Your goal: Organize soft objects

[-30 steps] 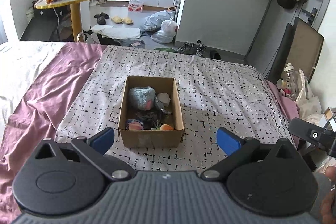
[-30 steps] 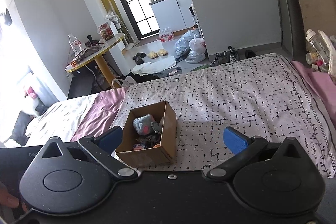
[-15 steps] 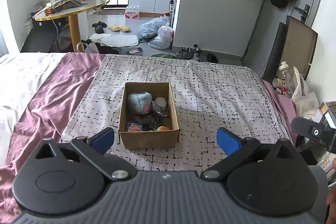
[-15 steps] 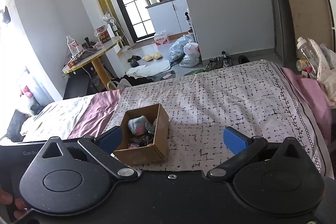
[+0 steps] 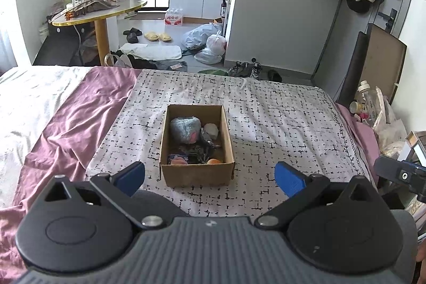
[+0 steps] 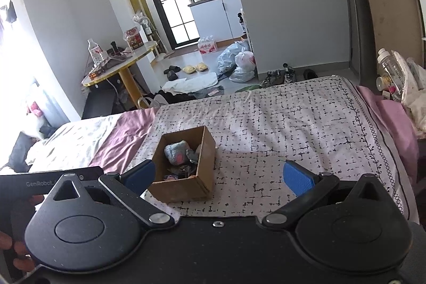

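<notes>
soft objects sit piled inside the cardboard box (image 5: 197, 172), which we take as our landmark on the patterned bedspread (image 5: 279, 124). compared with a second ago, we see the box smaller and farther off in both wrist views, with more of the room showing above it, so we judge that both grippers have pulled up and back from it. nothing inside the box has shifted over that time. we read this as the packing step being over or nearly so: we find no loose soft thing on the bedspread around the box.

our left gripper (image 5: 210, 176) hovers just short of the box's near wall, its blue fingers spread wide and holding nothing. our right gripper (image 6: 219, 175) hangs to the right of the box and short of it, its fingers likewise spread and empty.

the box's long axis runs away from us in the left wrist view, toward the foot of the bed, with one short wall facing us and the open top upward. at the far end of the box lies the grey-blue plush (image 5: 185, 129) with a pink patch, and a pale round ball (image 5: 211, 130) sits just to its right. toward the near wall we see a dark crumpled item (image 5: 198, 151) and an orange piece (image 5: 214, 161) in the near right corner.
</notes>
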A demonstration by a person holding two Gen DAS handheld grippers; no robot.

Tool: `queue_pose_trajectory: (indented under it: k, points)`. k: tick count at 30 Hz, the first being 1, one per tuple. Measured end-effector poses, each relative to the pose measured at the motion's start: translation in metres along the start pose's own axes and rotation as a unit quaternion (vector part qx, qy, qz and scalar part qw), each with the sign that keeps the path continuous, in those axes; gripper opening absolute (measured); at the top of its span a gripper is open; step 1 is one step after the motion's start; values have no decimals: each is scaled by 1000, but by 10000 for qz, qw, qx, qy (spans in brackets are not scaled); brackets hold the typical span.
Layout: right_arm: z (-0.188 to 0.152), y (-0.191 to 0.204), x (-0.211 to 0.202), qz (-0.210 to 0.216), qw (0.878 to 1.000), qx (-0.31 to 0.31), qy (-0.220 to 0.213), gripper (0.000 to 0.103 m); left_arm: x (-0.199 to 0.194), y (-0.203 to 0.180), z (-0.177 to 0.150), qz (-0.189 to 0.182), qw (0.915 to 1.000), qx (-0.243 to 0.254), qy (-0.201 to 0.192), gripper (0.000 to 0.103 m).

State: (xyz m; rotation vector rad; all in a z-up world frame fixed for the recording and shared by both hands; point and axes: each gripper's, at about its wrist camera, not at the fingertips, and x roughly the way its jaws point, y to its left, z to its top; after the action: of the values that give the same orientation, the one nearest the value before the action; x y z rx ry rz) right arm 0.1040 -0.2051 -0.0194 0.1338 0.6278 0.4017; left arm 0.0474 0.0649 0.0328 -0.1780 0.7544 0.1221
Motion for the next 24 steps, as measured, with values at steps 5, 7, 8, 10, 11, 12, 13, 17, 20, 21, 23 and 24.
queue_pose_trajectory:
  k: [5,7,8,10,11,12,13,17,20,21,23,24]
  points:
    - [-1,3,-1,-46,9999,-102,10,103,-2,0,-2,-29,10000,21,16,103]
    - [-2,4,-1,-108,9998,-142,27,103,-3,0,-3,-31,10000,36,22,103]
    - [-2,4,-1,-119,9998,-137,31,103,-3,0,-4,-31,10000,39,24,103]
    - [-2,4,0,-115,9998,-133,52,103,-3,0,-4,-33,10000,38,19,103]
    - [-2,3,0,-122,9998,-138,61,103,-3,0,-4,-34,10000,43,15,103]
    - [-2,4,0,-137,9998,-146,66,103,-3,-1,-4,-36,10000,49,7,103]
    - [-2,4,0,-153,9997,-154,66,103,-3,-1,-4,-38,10000,55,-4,103]
    - [-2,5,1,-157,9997,-155,69,103,-4,-3,-4,-47,9999,93,-43,103]
    - [-2,5,0,-112,9998,-133,82,103,-4,-3,-4,-36,9999,103,-44,103]
    - [-2,6,0,-107,9998,-129,81,103,-4,-3,-4,-36,9999,100,-45,103]
    - [-2,6,-1,-165,9997,-139,65,103,-4,-2,-4,-23,10000,81,-48,103]
    - [-2,7,-1,-184,9997,-159,56,103,-4,-1,-4,-17,10000,74,-50,103]
